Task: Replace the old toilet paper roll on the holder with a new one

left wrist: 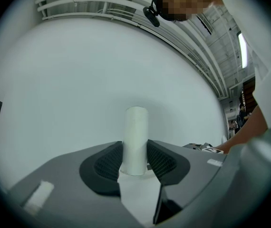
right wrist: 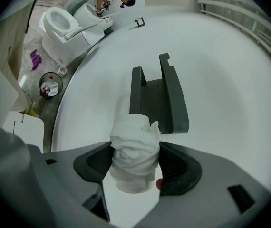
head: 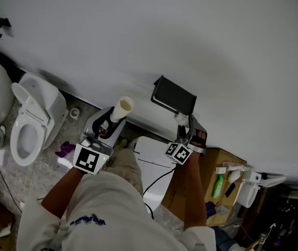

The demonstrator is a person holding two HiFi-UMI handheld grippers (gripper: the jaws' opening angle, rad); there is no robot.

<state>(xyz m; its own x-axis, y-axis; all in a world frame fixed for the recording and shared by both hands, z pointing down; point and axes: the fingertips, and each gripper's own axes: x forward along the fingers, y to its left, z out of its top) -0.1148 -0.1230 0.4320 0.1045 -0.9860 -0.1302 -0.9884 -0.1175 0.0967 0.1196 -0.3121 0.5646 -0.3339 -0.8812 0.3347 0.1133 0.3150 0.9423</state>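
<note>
1. The left claw (left wrist: 135,152) is closed partway on a bare pale tube (left wrist: 136,127). Its dark pads press the tube's lower end from both sides, and the rest of the tube juts out past the jaws toward the white wall (head: 191,35).
2. The right claw (right wrist: 135,163) is clamped on a slim paper roll (right wrist: 134,146) with loose, crumpled wraps. One pad presses each side, and the roll's top pokes out beyond them.
3. Just past the right claw, the black holder (right wrist: 160,96) is fixed to the wall. The paper roll sits right at its near edge, but I cannot tell whether they touch.
4. In the head view the left claw is left of the holder and apart from it, and its tube tilts up toward the wall.
5. Farther left, a white toilet (head: 31,124) stands on the floor with its seat open, and a purple cloth (head: 65,149) lies beside it.
6. To the right, beyond the person's right arm, is a cardboard box (head: 211,161) with a green bottle (head: 218,186) on it.
</note>
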